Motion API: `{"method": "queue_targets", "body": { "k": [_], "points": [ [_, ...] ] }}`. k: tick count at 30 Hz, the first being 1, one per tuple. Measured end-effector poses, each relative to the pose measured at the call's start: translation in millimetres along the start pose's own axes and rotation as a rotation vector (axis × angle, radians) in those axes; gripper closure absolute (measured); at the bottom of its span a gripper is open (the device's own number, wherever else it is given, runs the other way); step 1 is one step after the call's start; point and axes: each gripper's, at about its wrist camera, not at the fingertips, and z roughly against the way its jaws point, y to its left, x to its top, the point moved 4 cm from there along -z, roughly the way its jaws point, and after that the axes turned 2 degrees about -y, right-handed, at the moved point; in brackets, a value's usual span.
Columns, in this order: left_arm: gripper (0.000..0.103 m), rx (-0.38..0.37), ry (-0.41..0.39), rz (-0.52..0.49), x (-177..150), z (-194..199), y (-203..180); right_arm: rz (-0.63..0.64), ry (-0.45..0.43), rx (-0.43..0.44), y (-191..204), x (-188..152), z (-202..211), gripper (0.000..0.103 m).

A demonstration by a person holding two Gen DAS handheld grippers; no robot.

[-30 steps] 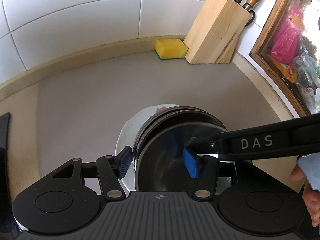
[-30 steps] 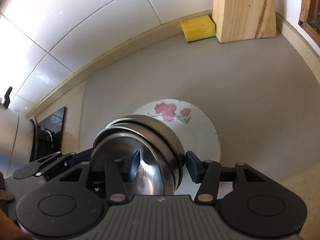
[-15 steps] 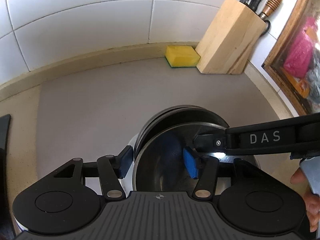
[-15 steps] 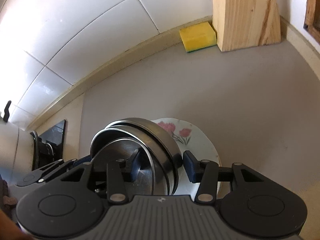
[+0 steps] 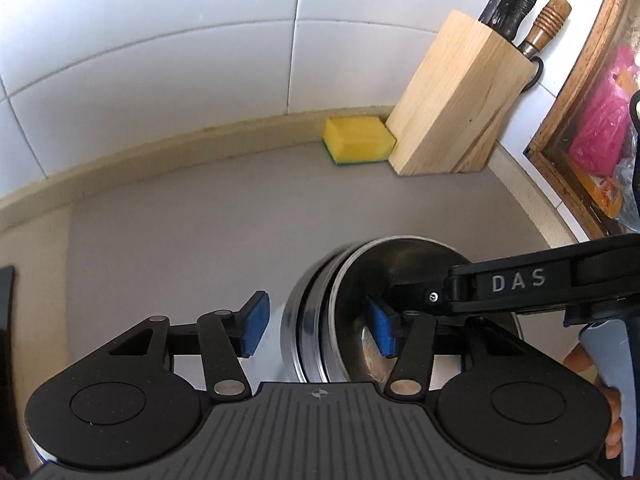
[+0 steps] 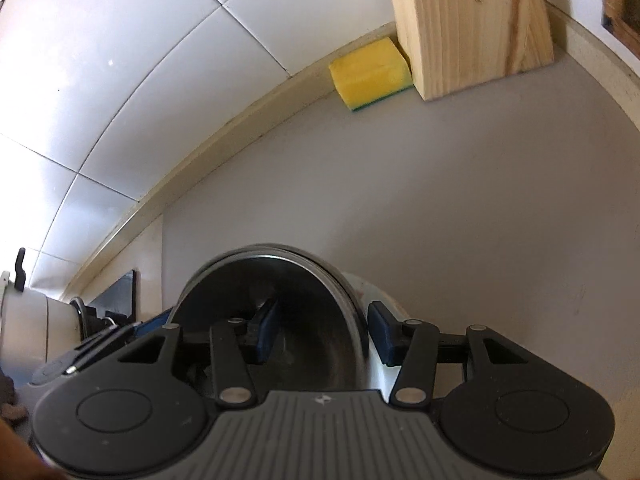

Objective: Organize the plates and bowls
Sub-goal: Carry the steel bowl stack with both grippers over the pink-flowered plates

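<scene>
Both of our grippers straddle the rim of the stacked steel bowls; the left gripper has one blue pad outside the wall and one inside the basin, spread wide with a clear gap between the outer pad and the steel, so we read it as open and gripping nothing; the right gripper likewise has one pad inside the bowl and one outside, jaws parted wider than the rim, though whether either pad touches metal we cannot tell, the bowls being blurred.

Going down in size: the grey countertop carries everything; the wooden knife block stands at the back against the tiled wall, the yellow sponge just beside it; both are well apart from our work. The steel bowls sit nested, at least two rims showing, tilted in both views; beneath them, at their right edge in the right wrist view, a white plate peeps out, so the stack appears to rest on or over it.

We judge the step in hand to be taking hold of the nested bowls to lift them as one, sorting bowls from plate; the task looks only partly done. Next, we think, both pairs of pads should close squarely on the rim; the grip must be firm, since polished steel may slip, and the lift level, lest the inner bowl slide out or the plate be dragged along.
</scene>
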Motion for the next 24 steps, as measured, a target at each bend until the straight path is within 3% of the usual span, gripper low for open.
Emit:
{"method": "queue_targets", "body": {
  "k": [4, 8, 14, 24],
  "points": [
    [0.046, 0.03, 0.006, -0.025, 2, -9, 2, 0.053, -0.051, -0.006, 13, 7, -4, 0.069],
    [0.047, -0.015, 0.033, 0.034, 1, -12, 16, 0.055, -0.051, 0.033, 23, 13, -10, 0.069],
    [0.047, -0.045, 0.057, 0.069, -5, -10, 25, 0.134, -0.054, 0.012, 35, 13, -15, 0.068],
    [0.041, -0.028, 0.068, 0.016, -18, -3, 7, 0.045, -0.004, 0.03, 22, 0, -20, 0.068]
  ]
}}
